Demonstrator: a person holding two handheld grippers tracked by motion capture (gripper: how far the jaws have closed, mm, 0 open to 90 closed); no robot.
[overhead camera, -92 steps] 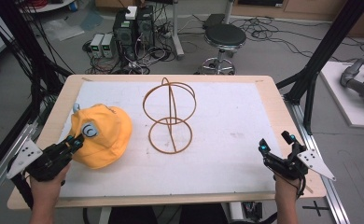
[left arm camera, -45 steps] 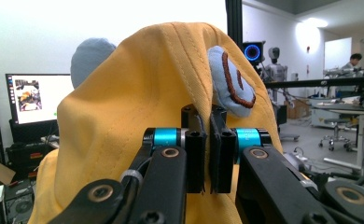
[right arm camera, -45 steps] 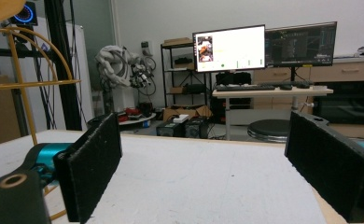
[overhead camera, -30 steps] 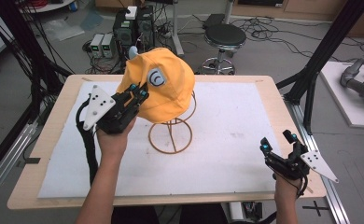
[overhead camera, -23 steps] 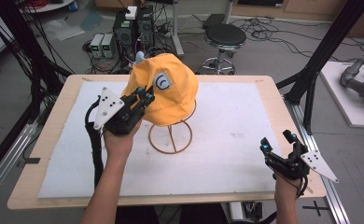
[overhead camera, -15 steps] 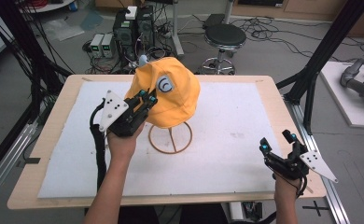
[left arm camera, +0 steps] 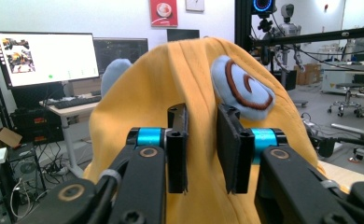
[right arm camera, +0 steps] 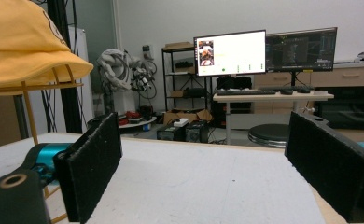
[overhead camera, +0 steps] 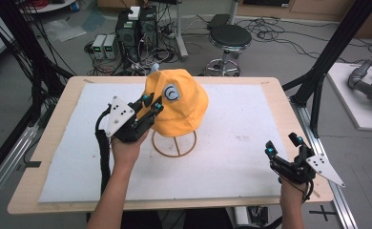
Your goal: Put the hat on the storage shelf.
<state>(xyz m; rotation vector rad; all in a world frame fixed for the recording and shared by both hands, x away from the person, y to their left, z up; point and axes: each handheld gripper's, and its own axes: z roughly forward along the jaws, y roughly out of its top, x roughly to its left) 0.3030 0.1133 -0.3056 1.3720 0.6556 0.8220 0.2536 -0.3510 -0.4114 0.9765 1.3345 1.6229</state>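
Since the earliest picture the yellow hat [overhead camera: 178, 102] has left the mat beside the left gripper [overhead camera: 149, 104] and now sits draped over the wire stand [overhead camera: 174, 144], with that gripper raised up against its near side; its jaws have just been opening, while the right gripper [overhead camera: 282, 146] has kept its place

High view: the hat covers the top of the stand, whose ring base lies on the white mat [overhead camera: 232, 138] just beyond and to the right of the left hand. Both blue-tipped jaws of the left gripper lie against the hat's brim side. Well apart, the right gripper rests near the mat's front corner, released, nothing between its jaws

Left gripper view: the jaws stand a little apart with a fold of yellow cloth [left arm camera: 203, 135] in the gap, no longer pinched; a blue patch [left arm camera: 241, 88] sits just above the right-hand jaw

Right gripper view: wide-open jaws frame bare mat; the hat [right arm camera: 26, 42] on its stand hangs beyond the left-hand jaw
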